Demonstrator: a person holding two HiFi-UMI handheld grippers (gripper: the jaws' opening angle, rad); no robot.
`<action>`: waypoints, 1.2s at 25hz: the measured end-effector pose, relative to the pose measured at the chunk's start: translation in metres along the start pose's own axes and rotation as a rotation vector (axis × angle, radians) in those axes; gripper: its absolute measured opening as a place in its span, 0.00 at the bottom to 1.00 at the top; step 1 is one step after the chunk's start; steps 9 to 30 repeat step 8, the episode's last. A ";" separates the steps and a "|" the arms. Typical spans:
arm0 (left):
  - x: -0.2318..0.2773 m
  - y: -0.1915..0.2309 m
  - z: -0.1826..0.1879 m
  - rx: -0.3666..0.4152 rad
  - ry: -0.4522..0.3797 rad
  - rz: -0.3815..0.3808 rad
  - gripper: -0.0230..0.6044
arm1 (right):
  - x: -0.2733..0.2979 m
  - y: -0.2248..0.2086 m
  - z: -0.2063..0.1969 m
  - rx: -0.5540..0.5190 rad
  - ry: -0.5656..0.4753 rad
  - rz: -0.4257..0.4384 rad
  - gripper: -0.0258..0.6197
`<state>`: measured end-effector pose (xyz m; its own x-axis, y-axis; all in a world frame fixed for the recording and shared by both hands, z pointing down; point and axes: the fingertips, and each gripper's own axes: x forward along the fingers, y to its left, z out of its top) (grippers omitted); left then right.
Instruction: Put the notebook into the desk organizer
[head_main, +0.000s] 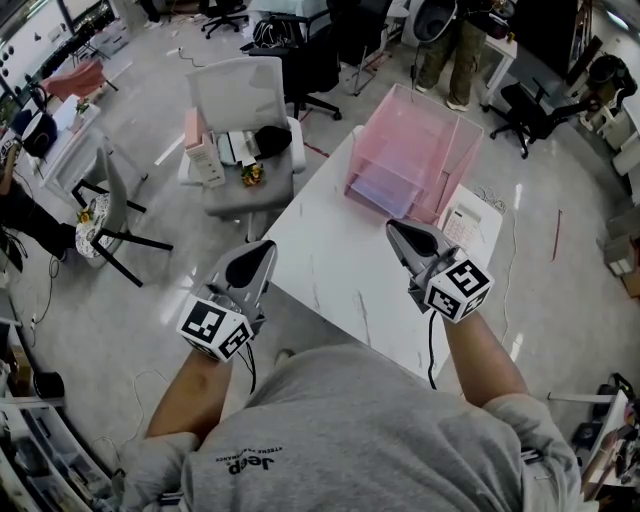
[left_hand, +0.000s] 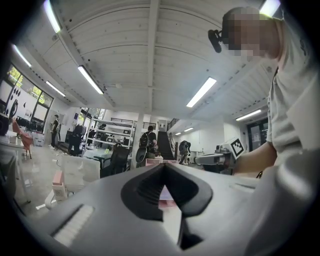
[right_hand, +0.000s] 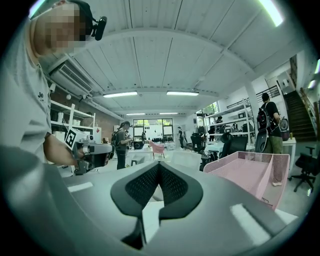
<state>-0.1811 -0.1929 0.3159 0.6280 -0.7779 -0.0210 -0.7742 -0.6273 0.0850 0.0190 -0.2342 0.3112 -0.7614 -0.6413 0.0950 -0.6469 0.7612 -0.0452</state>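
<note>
The white table (head_main: 340, 265) carries the pink mesh desk organizer (head_main: 425, 120) at its far end. The notebook (head_main: 470, 222) lies flat just right of it. The right gripper (head_main: 393, 226) is clenched and empty, near the notebook. The left gripper (head_main: 265, 247), likewise clenched and empty, is well apart from it.

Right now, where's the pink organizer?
In the head view the organizer sits at the far end of the table, just ahead of the right tongs, with a white chair on the floor to its left.

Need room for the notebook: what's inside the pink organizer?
From the head view the organizer looks empty: only its pink floor and a paler lower tier at the front show. Whatever lies under that tier is covered.
</note>
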 end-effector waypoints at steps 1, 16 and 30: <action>0.000 0.000 -0.001 0.000 0.000 -0.002 0.13 | 0.000 -0.001 0.000 0.001 0.000 -0.001 0.04; 0.005 -0.002 -0.001 0.008 0.004 -0.008 0.13 | 0.001 -0.007 -0.004 0.003 0.005 -0.005 0.04; 0.005 -0.002 -0.001 0.008 0.004 -0.008 0.13 | 0.001 -0.007 -0.004 0.003 0.005 -0.005 0.04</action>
